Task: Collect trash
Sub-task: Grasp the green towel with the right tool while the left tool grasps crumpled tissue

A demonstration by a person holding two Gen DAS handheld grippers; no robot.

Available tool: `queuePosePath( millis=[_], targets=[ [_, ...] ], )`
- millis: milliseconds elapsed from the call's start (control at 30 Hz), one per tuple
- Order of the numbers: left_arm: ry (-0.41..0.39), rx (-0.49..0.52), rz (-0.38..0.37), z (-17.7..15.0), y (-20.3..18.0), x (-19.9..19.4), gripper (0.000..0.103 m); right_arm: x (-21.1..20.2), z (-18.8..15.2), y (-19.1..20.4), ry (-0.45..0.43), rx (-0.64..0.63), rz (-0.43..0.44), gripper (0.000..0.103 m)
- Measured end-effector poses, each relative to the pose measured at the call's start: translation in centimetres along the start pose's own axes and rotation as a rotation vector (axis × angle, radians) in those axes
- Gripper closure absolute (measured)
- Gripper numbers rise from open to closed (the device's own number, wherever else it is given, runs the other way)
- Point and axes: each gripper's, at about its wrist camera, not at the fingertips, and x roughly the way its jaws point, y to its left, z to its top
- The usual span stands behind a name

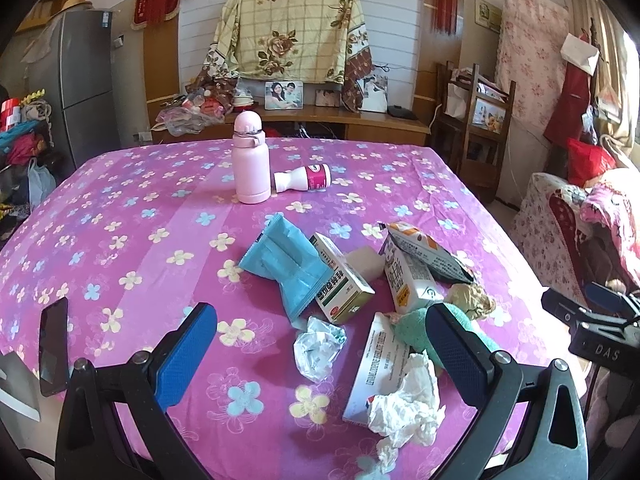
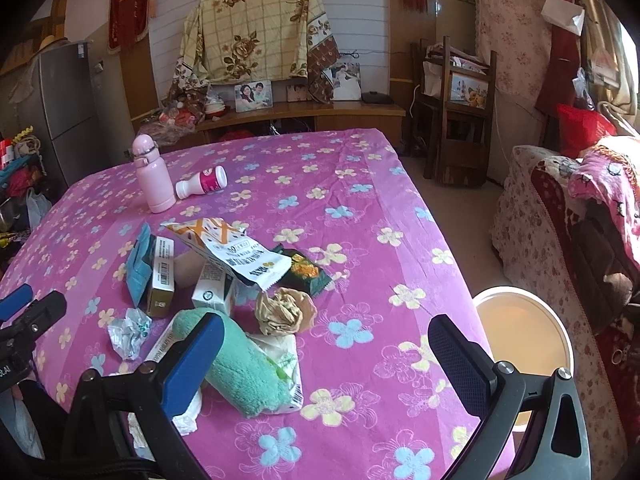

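While we look through the left wrist view, our left gripper (image 1: 320,344) hangs with its jaws wide apart and nothing in them. Just under it, low in the middle, sits a crumpled wrapper (image 1: 319,347). It looks light and squashy, so we could pinch it anywhere.

Over in the right wrist view, our right gripper (image 2: 324,352) is spread wide and empty too. A white bin (image 2: 524,340) waits at the lower right, beside the table (image 2: 360,200).
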Motion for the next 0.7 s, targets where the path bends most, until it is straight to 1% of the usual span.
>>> queuePosePath(
  millis=[133, 233, 300, 467, 600, 700],
  targets=[
    [0.019, 0.041, -0.020, -0.6, -0.4, 0.1, 0.000, 0.9, -0.3, -0.4, 0.074, -0.007, 0.013, 0.000],
    [0.055, 0.065, -0.057, -1.4, -0.8, 0.3, 0.000, 1.5, -0.7, -0.7, 0.115, -0.008, 0.077, 0.000],
    [0.085, 0.085, -0.085, -2.1, -1.3, 0.6, 0.000, 1.8, -1.1, -0.7, 0.116, -0.019, 0.114, 0.000],
    [0.128, 0.147, -0.120, -4.0, -3.1, 1.4, 0.000, 2.3, -1.5, -0.7, 0.124, -0.041, 0.124, 0.000],
    [0.171, 0.203, -0.127, -5.1, -4.7, 2.8, 0.000, 2.2, -1.3, -0.7, 0.113, -0.058, 0.130, 0.000],
    [0.186, 0.234, -0.119, -5.8, -5.8, 3.8, 0.000, 2.5, -1.3, -0.2, 0.109, -0.078, 0.137, 0.000]
  ],
)
